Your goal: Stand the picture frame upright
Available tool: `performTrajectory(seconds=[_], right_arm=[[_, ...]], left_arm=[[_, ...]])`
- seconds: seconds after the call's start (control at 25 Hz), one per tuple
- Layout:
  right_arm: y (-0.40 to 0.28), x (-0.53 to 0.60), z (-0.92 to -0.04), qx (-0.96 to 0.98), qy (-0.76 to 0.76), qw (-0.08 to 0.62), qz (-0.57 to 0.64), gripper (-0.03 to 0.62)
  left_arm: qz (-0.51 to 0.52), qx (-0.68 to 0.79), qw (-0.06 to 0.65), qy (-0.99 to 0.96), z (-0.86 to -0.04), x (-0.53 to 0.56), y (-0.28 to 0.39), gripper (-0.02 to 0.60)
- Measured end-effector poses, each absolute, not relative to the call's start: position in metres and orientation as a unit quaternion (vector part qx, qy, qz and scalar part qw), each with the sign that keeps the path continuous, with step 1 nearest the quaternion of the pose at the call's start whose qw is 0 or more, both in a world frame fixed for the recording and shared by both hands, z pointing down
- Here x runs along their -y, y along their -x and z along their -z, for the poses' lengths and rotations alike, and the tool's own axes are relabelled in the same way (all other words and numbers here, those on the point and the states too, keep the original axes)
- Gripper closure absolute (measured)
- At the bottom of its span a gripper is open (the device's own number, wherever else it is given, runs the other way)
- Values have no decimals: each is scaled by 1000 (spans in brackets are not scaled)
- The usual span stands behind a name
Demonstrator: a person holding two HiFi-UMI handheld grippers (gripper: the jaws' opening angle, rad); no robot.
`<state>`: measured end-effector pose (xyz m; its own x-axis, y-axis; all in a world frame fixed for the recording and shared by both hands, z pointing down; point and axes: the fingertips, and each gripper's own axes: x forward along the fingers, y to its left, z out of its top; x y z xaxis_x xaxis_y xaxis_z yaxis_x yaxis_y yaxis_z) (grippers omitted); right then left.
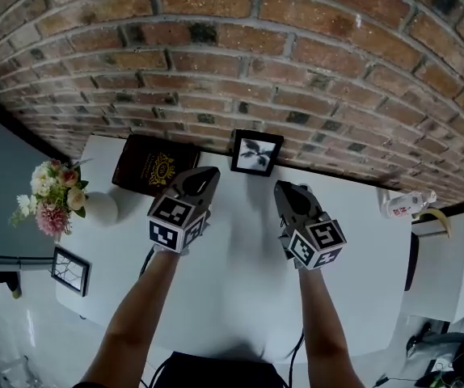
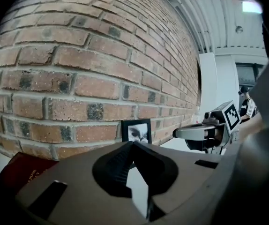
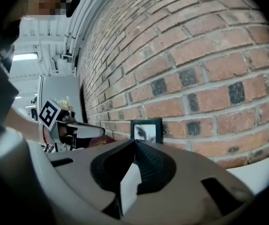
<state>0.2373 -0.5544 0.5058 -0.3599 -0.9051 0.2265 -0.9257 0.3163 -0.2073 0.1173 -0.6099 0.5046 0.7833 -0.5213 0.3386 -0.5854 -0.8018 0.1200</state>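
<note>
Picture frame (image 1: 256, 153) stands upright at the far edge of the white counter (image 1: 240, 297), close against the brick wall (image 1: 297, 63). It is black-bordered, with a dark leafy print on a pale ground. Whether its back touches the bricks cannot be told. It sits between the lines of the two grippers, beyond their tips and apart from both.

The left gripper (image 1: 208, 172) hangs above the counter, near and to the left of the frame. Its own view shows its jaws brought fully together, with nothing between them. The right gripper (image 1: 284, 188) hangs near and to the right of the frame, its jaws likewise pressed together on nothing. Both point toward the wall, angled slightly inward. Each gripper shows in the other's view, and the frame shows past the closed tips in both.

Left of the frame, a dark red book (image 1: 153, 165) with a gold emblem lies flat by the wall. Further left, a bouquet (image 1: 52, 196) of pink and cream flowers stands in a white vase (image 1: 100, 208). A plastic bottle (image 1: 406, 204) lies at the counter's far right. Another small black frame (image 1: 70, 271) sits off the counter's left side.
</note>
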Motion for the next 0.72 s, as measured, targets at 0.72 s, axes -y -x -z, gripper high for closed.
performTrajectory(seconds=[0.72], right_arm=[[-178, 445, -435, 822, -556, 24, -120, 591]], left_arm=[[-101, 250, 104, -957, -449, 505, -59, 581]])
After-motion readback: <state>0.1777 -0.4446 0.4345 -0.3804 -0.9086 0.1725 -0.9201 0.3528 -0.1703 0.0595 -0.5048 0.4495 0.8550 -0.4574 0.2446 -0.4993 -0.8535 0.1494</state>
